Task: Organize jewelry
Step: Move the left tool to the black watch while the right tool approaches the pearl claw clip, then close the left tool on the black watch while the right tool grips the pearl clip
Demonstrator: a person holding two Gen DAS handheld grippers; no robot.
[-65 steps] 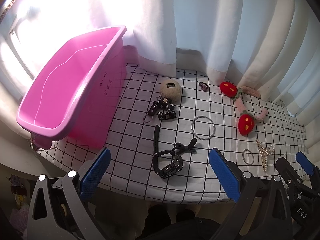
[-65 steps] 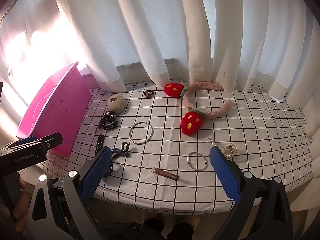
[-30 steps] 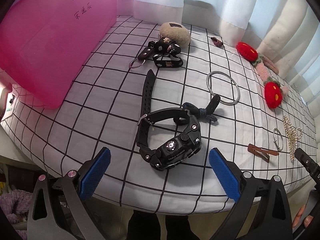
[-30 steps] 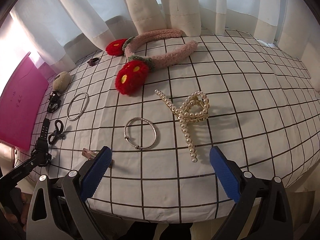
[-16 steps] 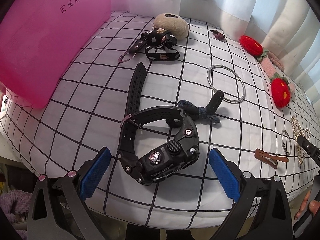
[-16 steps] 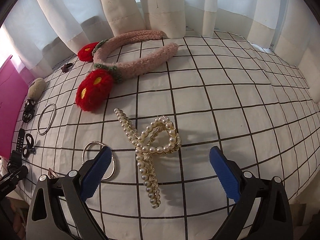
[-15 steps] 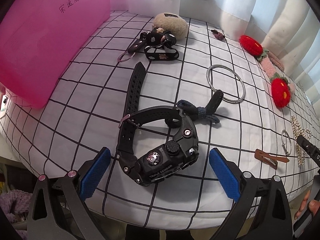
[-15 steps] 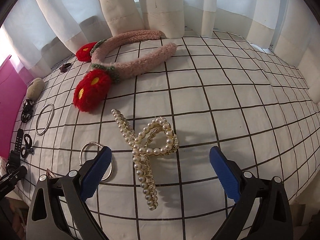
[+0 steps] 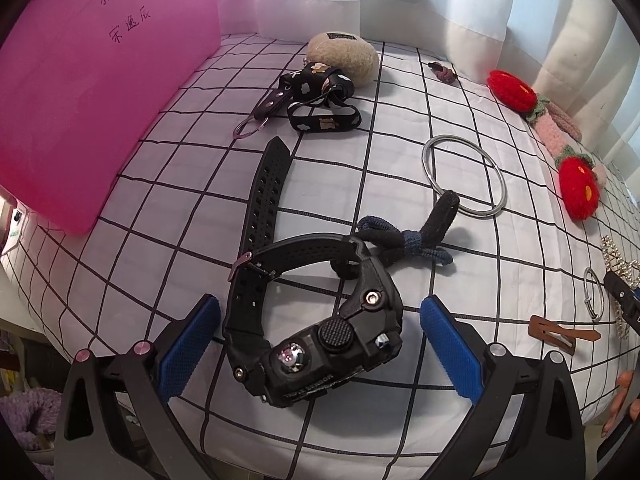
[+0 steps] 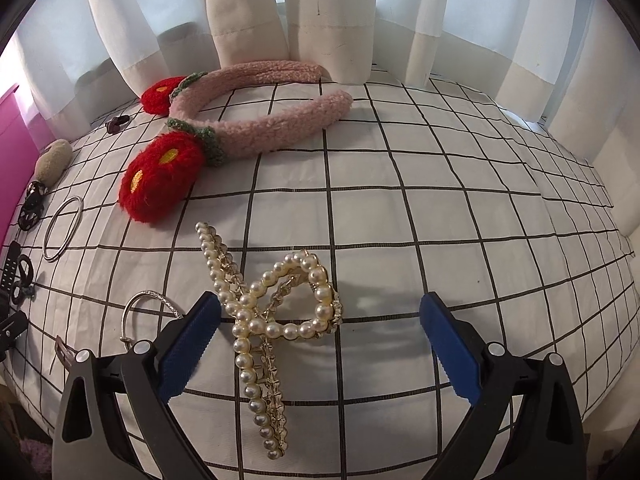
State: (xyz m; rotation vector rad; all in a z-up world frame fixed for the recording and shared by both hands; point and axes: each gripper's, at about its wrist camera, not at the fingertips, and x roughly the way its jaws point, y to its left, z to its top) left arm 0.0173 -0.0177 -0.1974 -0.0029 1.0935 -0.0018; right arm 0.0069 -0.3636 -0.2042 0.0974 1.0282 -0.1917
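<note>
watch: black watch [image 9: 316,320] lies on the checked cloth [image 9: 192,184], case between my left fingers, not touching either pad; its strap runs away toward the pink bin.
left claw: my left claw [image 9: 320,344] is spread wide, nothing gripped, low over the cloth's near edge.
pearl clip: pearl clip [image 10: 264,312] lies on the cloth between my right fingers, nearer the left pad; long arm points back at me.
right claw: my right claw [image 10: 320,344] is spread wide too, holds nothing; clip sits free in the gap.
hair tie: dark hair tie [image 9: 416,232] just behind the watch, touching it as far as I can tell.
big ring: silver ring [image 9: 464,178] flat, just past the hair tie.
small ring: thin bangle [image 10: 148,312] just left of the pearl clip, partly behind my left pad.
brown clip: brown clip [image 9: 560,330] near the cloth's front edge, right of the watch.
lanyard: black lanyard [image 9: 316,100] with key ring, against the beige pouch [image 9: 344,58].
headband: pink headband [image 10: 256,108] with red strawberries, by the curtain [image 10: 320,12].
bin: pink bin [image 9: 80,92] on the cloth's left; inside not visible.
small dark item: near the curtain, too small to tell.
</note>
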